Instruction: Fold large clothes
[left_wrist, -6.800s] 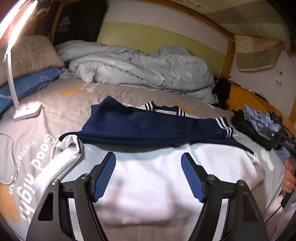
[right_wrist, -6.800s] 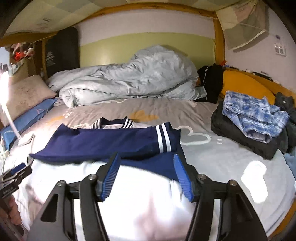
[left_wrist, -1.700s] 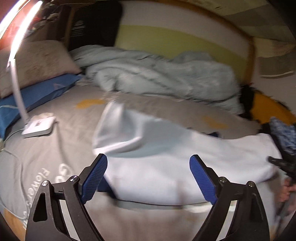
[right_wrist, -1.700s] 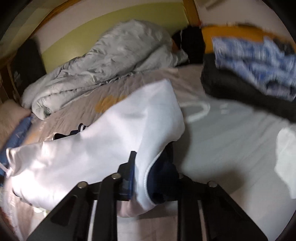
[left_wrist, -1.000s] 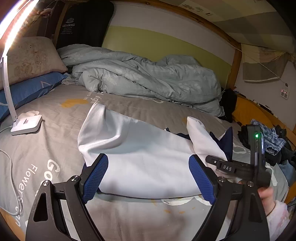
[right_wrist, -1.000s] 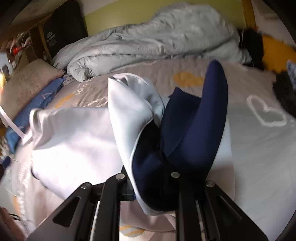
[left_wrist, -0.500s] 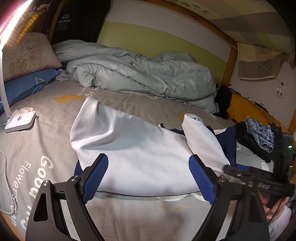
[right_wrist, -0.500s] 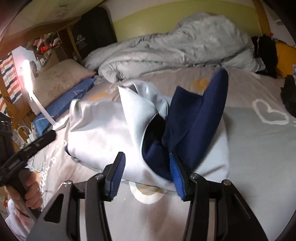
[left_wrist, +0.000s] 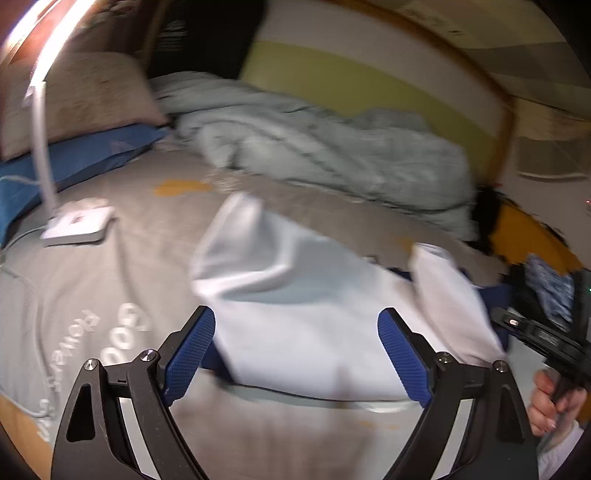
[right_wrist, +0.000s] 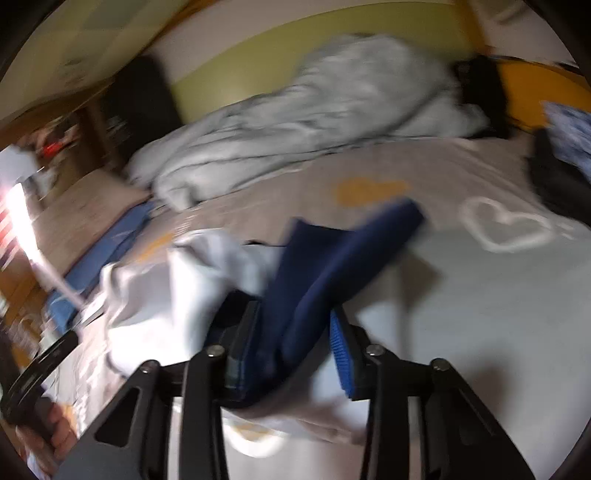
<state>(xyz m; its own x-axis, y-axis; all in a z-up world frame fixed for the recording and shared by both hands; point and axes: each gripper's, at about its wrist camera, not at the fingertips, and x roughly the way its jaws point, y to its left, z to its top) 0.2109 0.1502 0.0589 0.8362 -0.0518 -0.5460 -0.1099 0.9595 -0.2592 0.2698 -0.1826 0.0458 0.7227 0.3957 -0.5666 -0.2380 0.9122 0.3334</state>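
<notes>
A white and navy garment (left_wrist: 295, 310) lies folded over on the grey bed sheet (left_wrist: 110, 295). My left gripper (left_wrist: 295, 354) is open and empty, just in front of its near edge. In the right wrist view the garment's navy part (right_wrist: 332, 266) stands up between the fingers of my right gripper (right_wrist: 291, 350), with the white part (right_wrist: 155, 310) to the left. The right jaws stand partly apart around the navy cloth; blur hides whether they pinch it. The right gripper also shows at the right edge of the left wrist view (left_wrist: 546, 336).
A crumpled pale quilt (left_wrist: 332, 147) lies at the back of the bed. A white lamp base (left_wrist: 77, 225) and blue pillow (left_wrist: 74, 158) are at the left. A pile of dark and plaid clothes (right_wrist: 561, 155) sits at the right by the orange rail.
Both views have blurred with motion. My right gripper has moved in on the raised navy fold, which now sits deeper between its fingers. My left gripper stays open by the garment.
</notes>
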